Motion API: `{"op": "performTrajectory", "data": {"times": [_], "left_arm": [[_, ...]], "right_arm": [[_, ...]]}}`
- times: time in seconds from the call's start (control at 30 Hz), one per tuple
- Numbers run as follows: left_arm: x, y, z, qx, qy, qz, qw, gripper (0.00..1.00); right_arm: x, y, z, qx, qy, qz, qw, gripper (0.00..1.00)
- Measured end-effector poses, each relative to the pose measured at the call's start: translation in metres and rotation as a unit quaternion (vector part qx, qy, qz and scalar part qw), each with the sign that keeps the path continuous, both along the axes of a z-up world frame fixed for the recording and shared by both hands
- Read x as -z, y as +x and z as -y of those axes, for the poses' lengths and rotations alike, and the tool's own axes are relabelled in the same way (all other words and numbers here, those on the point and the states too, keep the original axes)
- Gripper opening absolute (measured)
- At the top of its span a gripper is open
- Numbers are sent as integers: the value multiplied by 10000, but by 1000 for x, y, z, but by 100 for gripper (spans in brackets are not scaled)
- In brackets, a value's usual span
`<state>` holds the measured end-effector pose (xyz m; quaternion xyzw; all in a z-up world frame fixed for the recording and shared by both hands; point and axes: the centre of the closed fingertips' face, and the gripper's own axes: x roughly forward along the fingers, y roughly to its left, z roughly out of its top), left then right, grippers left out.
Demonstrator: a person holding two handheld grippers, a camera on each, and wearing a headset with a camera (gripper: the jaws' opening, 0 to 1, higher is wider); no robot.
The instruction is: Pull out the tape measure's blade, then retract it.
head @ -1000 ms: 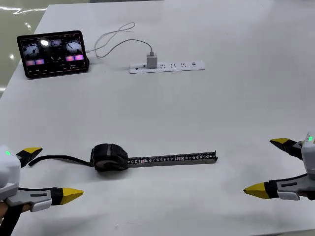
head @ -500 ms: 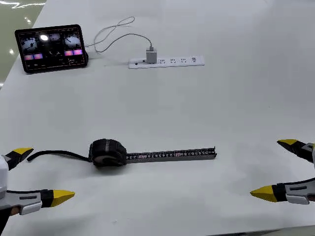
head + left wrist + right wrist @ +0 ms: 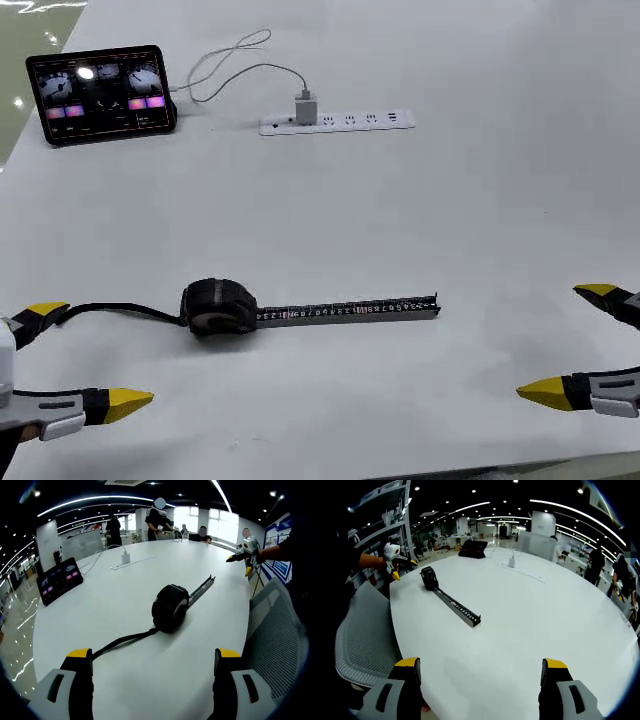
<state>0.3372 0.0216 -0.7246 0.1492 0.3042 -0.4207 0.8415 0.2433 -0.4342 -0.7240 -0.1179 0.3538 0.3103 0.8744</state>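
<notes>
Tape measure (image 3: 218, 307), blade (image 3: 350, 309) out, lying between left gripper (image 3: 92, 353) and right gripper (image 3: 560, 341), untouched by either; both spread wide, holding nothing.

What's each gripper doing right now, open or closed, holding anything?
Left gripper: open, holding nothing.
Right gripper: open, holding nothing.
</notes>
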Motion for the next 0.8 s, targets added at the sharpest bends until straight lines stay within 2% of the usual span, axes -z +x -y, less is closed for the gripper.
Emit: {"op": "performTrajectory", "data": {"times": [0.1, 0.17, 0.33, 0.4, 0.47, 0.7, 0.8], "left_arm": [[1, 1, -1, 28, 64, 24, 10000, 99], [0, 2, -2, 13, 16, 34, 10000, 99], [1, 1, -4, 20, 76, 6, 10000, 99], [-1, 2, -3, -5, 43, 38, 10000, 99], [-7, 4, -2, -40, -45, 172, 9998, 99], [-3, -3, -4, -75, 14, 101, 9999, 99], [-4, -7, -6, -118, -18, 64, 9999, 99]], "right_arm": [[3, -2, 4, 28, -85, 0, 10000, 99], [6, -4, 5, 67, -64, -44, 9999, 99], [4, -8, 4, 136, 2, -38, 9999, 99], [3, -9, 5, 126, -18, -31, 9999, 99], [2, -11, 6, 124, -15, -50, 9999, 99], [1, -17, 6, 140, 79, -75, 9998, 99], [3, -17, 8, 122, -10, -63, 9999, 99]]}}
